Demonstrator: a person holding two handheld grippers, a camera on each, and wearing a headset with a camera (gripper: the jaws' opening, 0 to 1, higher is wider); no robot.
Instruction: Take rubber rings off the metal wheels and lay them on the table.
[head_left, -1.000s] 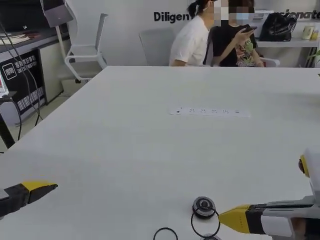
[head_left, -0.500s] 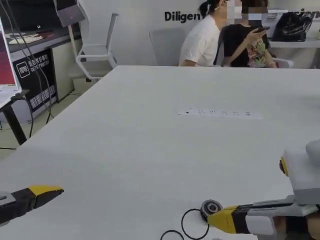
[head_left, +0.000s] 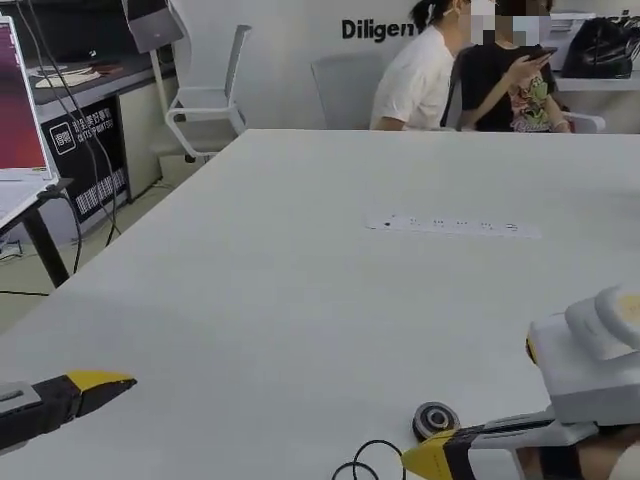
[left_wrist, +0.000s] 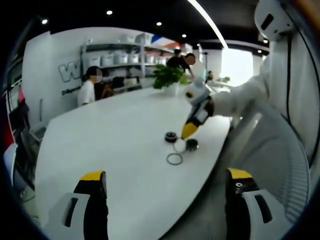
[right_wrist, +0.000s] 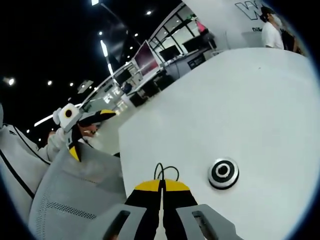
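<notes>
A thin rubber ring (right_wrist: 167, 171) sits low at the counter's (head_left: 300, 300) near edge, its rim seemingly nipped between the pressed-together tips of the right claw (right_wrist: 161, 187). A metal wheel (right_wrist: 223, 173) lies flat just beside those tips, on their right in the right gripper view. The left claw (left_wrist: 166, 175) hangs spread wide and empty, well apart, so laying the ring down likely falls to the right

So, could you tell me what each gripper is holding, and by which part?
The right gripper is shut on a thin black rubber ring, pinched by one stretch of its band. The left gripper, jaws apart, holds nothing.
</notes>
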